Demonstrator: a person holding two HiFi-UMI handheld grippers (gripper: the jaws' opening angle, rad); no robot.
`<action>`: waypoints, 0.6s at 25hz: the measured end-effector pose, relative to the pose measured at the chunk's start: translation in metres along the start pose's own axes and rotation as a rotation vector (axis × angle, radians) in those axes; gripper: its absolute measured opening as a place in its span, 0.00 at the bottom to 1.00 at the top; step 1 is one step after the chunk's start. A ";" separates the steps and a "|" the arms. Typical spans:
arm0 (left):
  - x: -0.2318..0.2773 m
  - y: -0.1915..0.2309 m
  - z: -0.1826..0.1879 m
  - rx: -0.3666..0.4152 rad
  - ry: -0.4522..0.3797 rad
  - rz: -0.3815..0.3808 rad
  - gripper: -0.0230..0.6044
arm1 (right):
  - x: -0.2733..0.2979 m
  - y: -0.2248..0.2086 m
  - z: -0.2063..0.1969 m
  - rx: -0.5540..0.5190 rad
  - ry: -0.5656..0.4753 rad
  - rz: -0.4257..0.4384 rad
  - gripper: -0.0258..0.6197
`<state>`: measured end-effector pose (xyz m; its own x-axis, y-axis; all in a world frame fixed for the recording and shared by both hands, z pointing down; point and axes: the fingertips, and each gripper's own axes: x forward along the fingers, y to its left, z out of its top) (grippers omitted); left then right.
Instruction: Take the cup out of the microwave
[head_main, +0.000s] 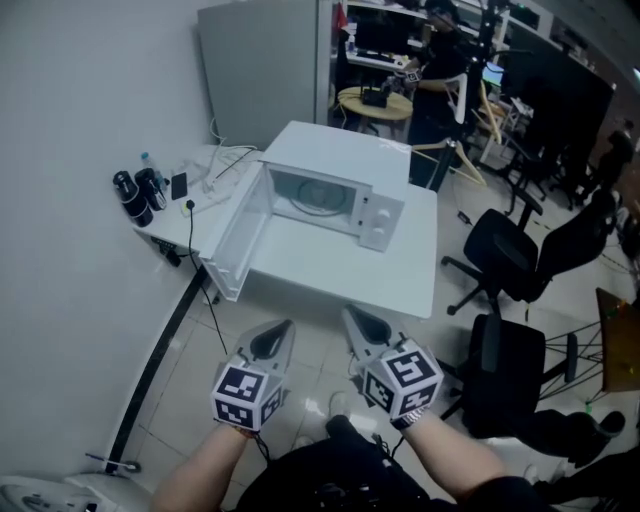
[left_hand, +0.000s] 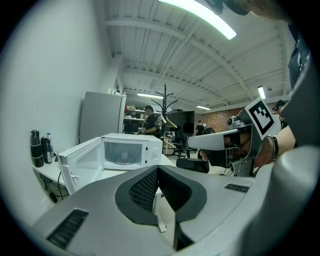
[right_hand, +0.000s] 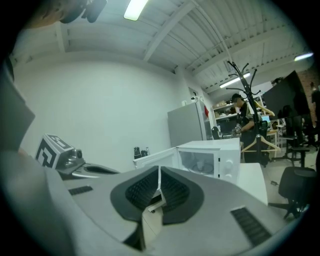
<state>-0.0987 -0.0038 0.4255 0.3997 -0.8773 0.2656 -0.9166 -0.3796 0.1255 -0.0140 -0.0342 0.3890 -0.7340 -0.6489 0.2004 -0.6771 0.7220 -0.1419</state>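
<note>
Both tongs empty and short of the table, cup inside the open microwave

The left gripper (head_main: 276, 334) and the right gripper (head_main: 358, 322) are held side by side over the tiled floor, near the front edge of the white table (head_main: 400, 285), both pointing toward the microwave (head_main: 335, 160) and well apart from it. Each gripper's own view shows its ribbed pads meeting at the tips, jaws together with nothing between them. The microwave's door (head_main: 238, 235) is swung wide open to the left, baring the cavity. A pale cup (right_hand: 200, 165) stands in there on the round turntable, small and faint at this range. Dark bottles (head_main: 135, 195) stand on a side surface by the wall, left of the microwave, and black office chairs (head_main: 510, 250) sit to the right of the table
</note>
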 end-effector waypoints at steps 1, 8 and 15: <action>0.007 0.004 0.001 0.000 0.003 0.005 0.03 | 0.007 -0.006 0.000 0.004 0.001 0.002 0.08; 0.061 0.023 0.011 0.004 0.030 0.042 0.03 | 0.056 -0.055 0.002 0.030 0.010 0.031 0.09; 0.108 0.047 0.023 -0.007 0.037 0.123 0.03 | 0.099 -0.101 -0.005 0.033 0.048 0.067 0.13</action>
<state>-0.0986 -0.1228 0.4384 0.2846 -0.9057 0.3141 -0.9586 -0.2678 0.0965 -0.0185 -0.1700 0.4283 -0.7747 -0.5867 0.2358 -0.6287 0.7546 -0.1882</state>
